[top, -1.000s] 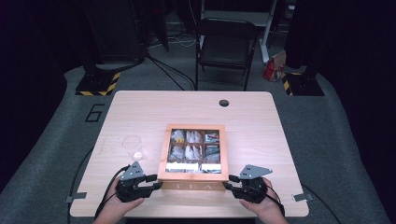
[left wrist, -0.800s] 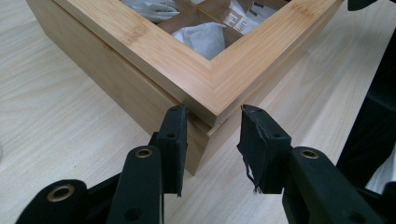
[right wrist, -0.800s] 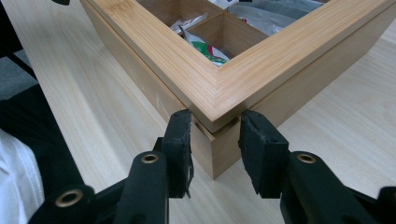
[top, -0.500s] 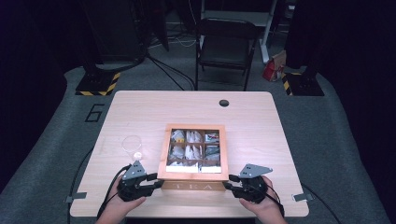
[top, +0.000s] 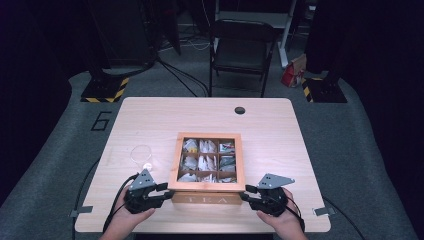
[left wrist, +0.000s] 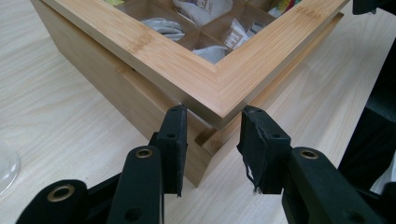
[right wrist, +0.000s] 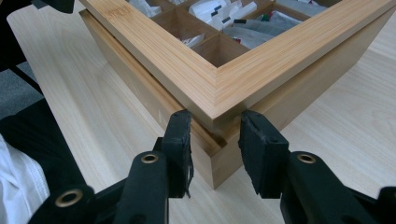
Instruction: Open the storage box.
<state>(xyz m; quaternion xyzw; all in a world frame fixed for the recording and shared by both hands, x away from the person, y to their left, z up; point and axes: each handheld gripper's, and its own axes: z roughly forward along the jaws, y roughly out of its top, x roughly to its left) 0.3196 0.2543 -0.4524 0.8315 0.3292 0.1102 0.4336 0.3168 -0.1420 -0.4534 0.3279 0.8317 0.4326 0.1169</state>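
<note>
A pale wooden table (top: pixel 280 125) with a small round hole (top: pixel 240 110) near its far edge. On it sits a wooden tea box (top: pixel 207 197) of 9 compartments near the front, with a clear glass (top: pixel 142 154) to its left.

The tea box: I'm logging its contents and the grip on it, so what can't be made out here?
- Tea box: packet labels too small in the high view; cut off by the top edge in both gripper views.
- Left gripper: pad contact with the lid corner unclear.
- Right gripper: likewise.
- Clear glass: faint from above.
</note>
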